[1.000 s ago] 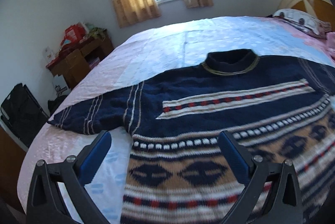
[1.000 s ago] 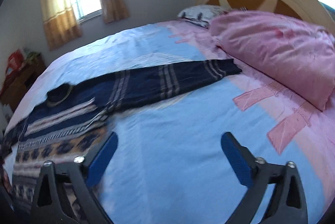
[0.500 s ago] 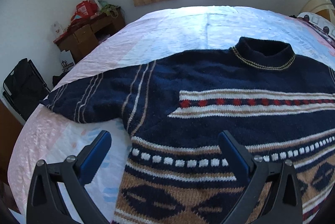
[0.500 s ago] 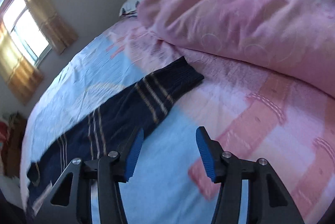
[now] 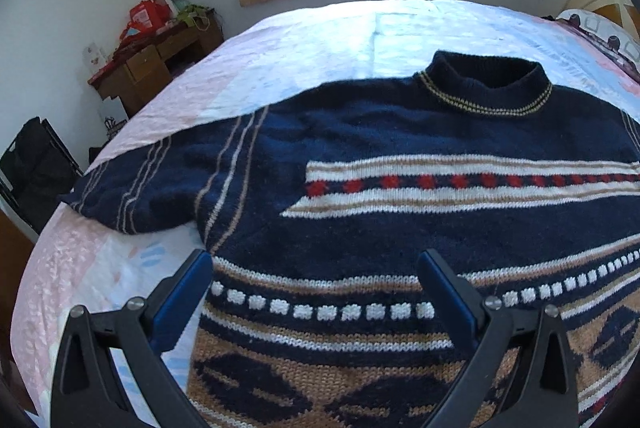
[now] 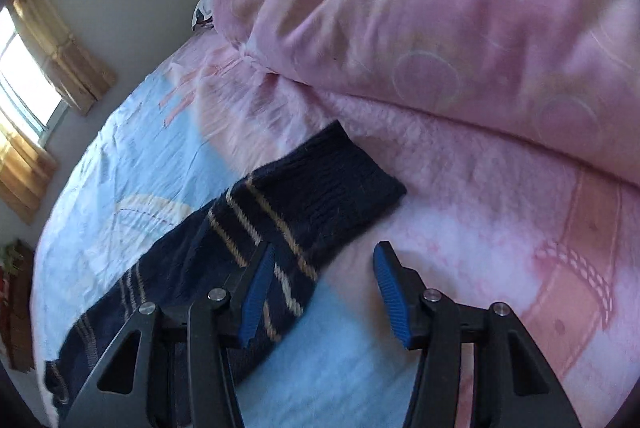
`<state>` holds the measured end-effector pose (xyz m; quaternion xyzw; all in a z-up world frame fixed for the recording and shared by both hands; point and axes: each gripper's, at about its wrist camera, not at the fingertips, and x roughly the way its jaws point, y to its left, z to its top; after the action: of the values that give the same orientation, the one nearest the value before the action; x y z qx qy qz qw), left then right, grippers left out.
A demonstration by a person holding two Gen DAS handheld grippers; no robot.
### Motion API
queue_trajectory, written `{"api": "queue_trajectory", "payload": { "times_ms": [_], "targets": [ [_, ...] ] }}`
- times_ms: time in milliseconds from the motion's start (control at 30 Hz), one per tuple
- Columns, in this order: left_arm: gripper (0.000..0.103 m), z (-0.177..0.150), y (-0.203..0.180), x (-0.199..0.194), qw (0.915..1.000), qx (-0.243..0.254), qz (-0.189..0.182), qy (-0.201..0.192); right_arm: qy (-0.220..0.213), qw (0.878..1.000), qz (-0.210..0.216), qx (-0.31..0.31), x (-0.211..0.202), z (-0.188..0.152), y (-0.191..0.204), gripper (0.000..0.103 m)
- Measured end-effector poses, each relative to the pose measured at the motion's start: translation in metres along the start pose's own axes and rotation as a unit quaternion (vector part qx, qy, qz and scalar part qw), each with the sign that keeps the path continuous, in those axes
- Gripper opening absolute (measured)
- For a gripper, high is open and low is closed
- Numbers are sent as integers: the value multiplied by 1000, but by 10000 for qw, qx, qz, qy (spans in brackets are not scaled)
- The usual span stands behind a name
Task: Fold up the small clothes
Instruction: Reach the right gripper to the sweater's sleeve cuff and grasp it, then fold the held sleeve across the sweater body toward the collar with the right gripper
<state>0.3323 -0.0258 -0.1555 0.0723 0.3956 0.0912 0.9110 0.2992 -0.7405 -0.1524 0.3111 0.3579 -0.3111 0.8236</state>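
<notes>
A: In the left wrist view?
B: The navy patterned sweater (image 5: 420, 188) lies flat on the bed (image 5: 312, 40), filling the centre and right. The left gripper (image 5: 316, 292) hovers low in the frame, jaws wide, grasping nothing.

A: In the right wrist view?
B: The sweater's sleeve (image 6: 280, 220) runs from centre to lower left, beside a pink quilt (image 6: 460, 20). The right gripper (image 6: 320, 288) is half-open, clamping nothing.

The sweater's (image 5: 400, 156) hem and right sleeve run off the left wrist view's edges. The clutter on the far wooden desk (image 5: 156, 68) is too small to identify.
</notes>
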Motion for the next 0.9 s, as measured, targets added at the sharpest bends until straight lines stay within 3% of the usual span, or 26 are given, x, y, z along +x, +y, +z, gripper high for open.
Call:
{"api": "queue_trajectory", "payload": {
  "times_ms": [33,100,133,167,400,633,900],
  "targets": [
    [103,-1,1,1,10000,-28,-8,33,-6,10000,-30,-35,3,2,1,52],
    [103,-2,2,3,9999,-62,-31,75,-7,9997,-199,-143,9,4,5,20],
    [103,-3,1,3,9999,-58,-30,86,-3,9995,-267,-185,11,5,7,11],
    [103,-3,0,3,9999,-52,-23,84,-40,9993,-291,-212,11,5,10,8],
    [103,-5,-1,6,9998,-72,-150,126,-538,9886,28,-1406,-34,-17,84,7],
    [103,-7,7,4,9989,-240,-379,103,-863,9520,809,-2824,-95,-85,201,6],
    [103,-9,5,2,9987,-233,-442,67,-464,9044,1713,-3880,-113,-205,304,6]
  ]
}}
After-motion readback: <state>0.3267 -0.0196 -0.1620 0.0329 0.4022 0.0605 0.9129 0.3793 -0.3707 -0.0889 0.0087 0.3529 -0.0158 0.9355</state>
